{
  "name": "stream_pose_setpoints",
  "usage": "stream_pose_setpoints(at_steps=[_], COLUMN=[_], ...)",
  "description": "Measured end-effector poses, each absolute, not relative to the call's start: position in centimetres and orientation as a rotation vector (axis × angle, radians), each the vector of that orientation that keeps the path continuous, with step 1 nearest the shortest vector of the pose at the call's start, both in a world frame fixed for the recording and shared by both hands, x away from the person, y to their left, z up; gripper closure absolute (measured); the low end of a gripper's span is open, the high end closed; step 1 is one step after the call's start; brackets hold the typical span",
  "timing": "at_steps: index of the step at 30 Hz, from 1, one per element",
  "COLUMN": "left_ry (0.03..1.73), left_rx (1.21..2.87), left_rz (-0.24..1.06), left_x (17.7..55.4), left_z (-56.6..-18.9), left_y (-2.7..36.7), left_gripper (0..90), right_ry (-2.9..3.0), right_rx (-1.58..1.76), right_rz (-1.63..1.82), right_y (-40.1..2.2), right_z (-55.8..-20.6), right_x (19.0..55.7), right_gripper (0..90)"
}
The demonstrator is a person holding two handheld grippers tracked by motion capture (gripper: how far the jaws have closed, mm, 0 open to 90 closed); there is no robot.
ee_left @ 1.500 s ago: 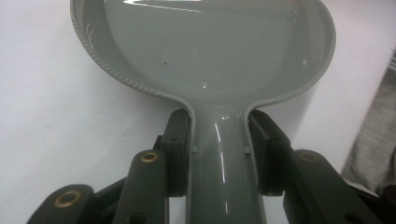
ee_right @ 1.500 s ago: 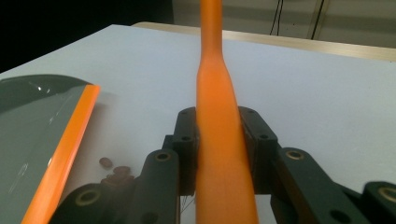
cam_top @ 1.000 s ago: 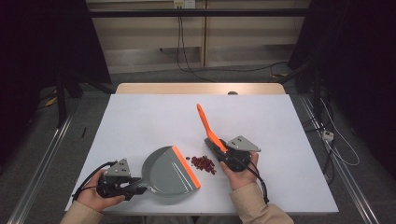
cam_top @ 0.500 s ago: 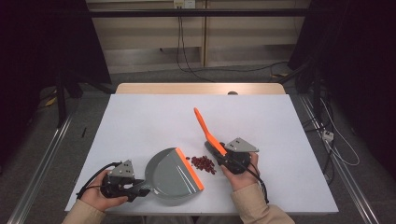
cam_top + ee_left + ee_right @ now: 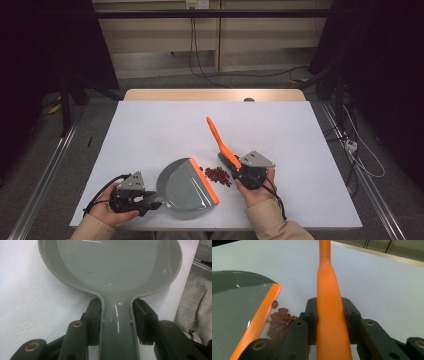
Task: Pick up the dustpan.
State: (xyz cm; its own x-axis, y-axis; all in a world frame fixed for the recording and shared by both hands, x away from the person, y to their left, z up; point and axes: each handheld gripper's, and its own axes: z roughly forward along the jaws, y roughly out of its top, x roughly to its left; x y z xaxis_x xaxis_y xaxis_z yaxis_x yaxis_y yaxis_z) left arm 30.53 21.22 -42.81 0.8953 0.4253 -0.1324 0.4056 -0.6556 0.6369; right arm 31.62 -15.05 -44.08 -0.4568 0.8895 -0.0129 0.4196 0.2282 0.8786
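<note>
fingers: black, hinged | brush handle: smooth orange | dustpan: glossy grey

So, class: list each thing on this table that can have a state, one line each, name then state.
Dustpan: flat on the table, empty, orange lip facing the beans.
Brush: orange handle tilted up and away, head down by the beans.
Beans: small red pile on the table, outside the dustpan.
Left gripper: shut on the dustpan's handle.
Right gripper: shut on the brush's handle.

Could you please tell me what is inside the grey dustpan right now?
The dustpan holds nothing visible; the red beans lie on the table just outside its orange lip. The left gripper view cuts off its front.
</note>
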Motion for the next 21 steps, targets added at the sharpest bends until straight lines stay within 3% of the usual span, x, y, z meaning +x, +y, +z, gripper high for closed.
stream_pose_setpoints(at_steps=[21], left_ry=[0.563], left_rx=[2.385], left_rz=[0.001], left_x=[30.9], left_z=[-42.7], left_y=[20.8], left_gripper=[63.1], right_ry=[1.944], right_rx=[1.171], right_rz=[1.188], right_y=[-14.0], right_z=[-44.5], right_x=[30.5], right_gripper=[71.4])
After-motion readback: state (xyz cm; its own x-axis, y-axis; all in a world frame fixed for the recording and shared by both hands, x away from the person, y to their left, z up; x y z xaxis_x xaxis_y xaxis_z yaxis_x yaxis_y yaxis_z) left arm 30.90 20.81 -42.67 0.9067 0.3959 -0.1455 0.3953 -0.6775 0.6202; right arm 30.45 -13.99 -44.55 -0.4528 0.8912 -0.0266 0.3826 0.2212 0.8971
